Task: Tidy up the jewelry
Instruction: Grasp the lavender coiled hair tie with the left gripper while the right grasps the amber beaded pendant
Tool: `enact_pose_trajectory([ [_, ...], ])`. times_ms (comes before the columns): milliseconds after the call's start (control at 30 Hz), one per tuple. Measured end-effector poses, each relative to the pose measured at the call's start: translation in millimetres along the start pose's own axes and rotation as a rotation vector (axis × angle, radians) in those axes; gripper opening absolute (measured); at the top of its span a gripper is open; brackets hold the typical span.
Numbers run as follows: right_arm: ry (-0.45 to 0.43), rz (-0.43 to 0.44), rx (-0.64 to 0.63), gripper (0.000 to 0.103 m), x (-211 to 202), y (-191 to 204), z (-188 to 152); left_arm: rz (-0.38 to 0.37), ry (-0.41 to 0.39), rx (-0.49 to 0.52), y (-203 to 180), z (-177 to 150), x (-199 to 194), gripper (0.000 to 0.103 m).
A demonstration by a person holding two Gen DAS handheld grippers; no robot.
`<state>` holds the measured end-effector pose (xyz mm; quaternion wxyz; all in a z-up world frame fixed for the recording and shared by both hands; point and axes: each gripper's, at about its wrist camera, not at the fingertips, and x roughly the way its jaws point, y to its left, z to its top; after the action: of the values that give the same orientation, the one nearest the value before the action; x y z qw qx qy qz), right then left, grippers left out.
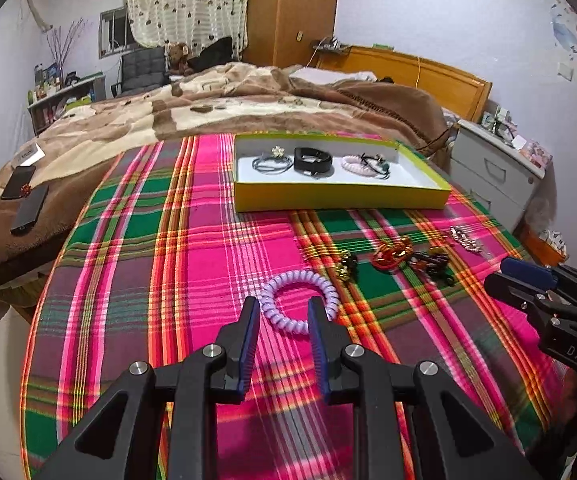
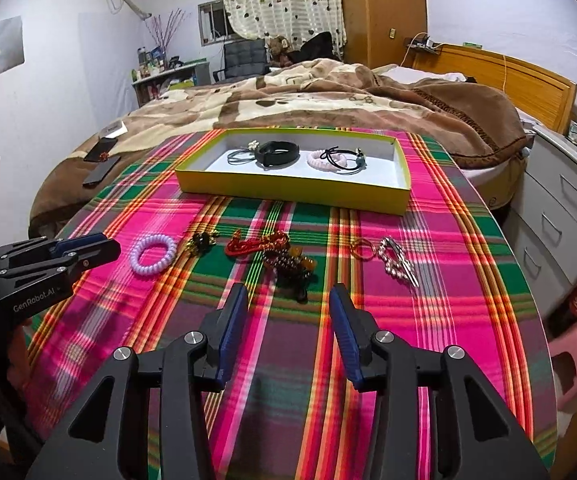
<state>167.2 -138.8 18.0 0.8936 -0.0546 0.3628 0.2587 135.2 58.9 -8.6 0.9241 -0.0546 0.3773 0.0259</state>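
My left gripper (image 1: 284, 312) has its jaws apart with nothing between them, and it hangs over the checked cloth (image 1: 192, 240) near the front edge. Just past its tips lies the purple coil band (image 1: 299, 300), flat on the cloth, and I cannot tell if one fingertip touches it. My right gripper (image 2: 288, 300) is spread wide and holds nothing. It points at the dark bead bracelet (image 2: 292, 268), which lies just past its tips. In a row across the middle of the cloth, from the purple band toward the right edge, lie a small gold and black piece (image 2: 202, 242), a red cord piece (image 2: 256, 244), the dark beads, a little ring (image 2: 362, 248) and a silver chain (image 2: 398, 260). The yellow box (image 2: 296, 190) sits at the far edge of the cloth, nearer the right corner. Inside it, from left to right, are grey hair ties with a flower (image 2: 244, 154), a black band (image 2: 278, 152), and a pink coil band (image 2: 326, 160) with a black tie across it. Two phones (image 1: 24, 196) lie on the brown blanket (image 1: 208, 100), off the cloth's left edge.
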Motion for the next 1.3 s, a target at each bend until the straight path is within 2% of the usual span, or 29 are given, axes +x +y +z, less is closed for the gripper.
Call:
enact_pose_trajectory([
  [300,0.079,0.016,-0.052,0.043,39,0,15,-0.001,0.105,-0.034,11,8,37,0.024],
  [533,0.128,0.021,-0.068,0.043,60,-3,21,0.0,0.118,-0.024,9,13,46,0.024],
  [733,0.175,0.028,-0.07,0.043,72,-3,23,0.043,0.12,0.019,0,14,49,0.024],
  [800,0.17,0.027,-0.067,0.04,71,-3,23,0.05,0.12,0.026,-3,14,49,0.023],
  [833,0.169,0.025,-0.066,0.034,71,-3,23,0.051,0.12,0.029,-3,14,49,0.021],
  [933,0.165,0.018,-0.05,0.032,69,-5,21,0.051,0.12,0.039,-6,14,49,0.011],
  [1033,0.155,0.018,-0.039,0.031,65,-5,20,0.041,0.12,0.046,-9,11,46,0.01],
  [1067,0.151,0.019,-0.034,0.028,62,-6,19,0.035,0.12,0.047,-10,10,45,0.01],
  [1300,0.119,0.023,0.018,0.028,38,-9,6,-0.016,0.113,0.029,-16,-1,31,0.009],
])
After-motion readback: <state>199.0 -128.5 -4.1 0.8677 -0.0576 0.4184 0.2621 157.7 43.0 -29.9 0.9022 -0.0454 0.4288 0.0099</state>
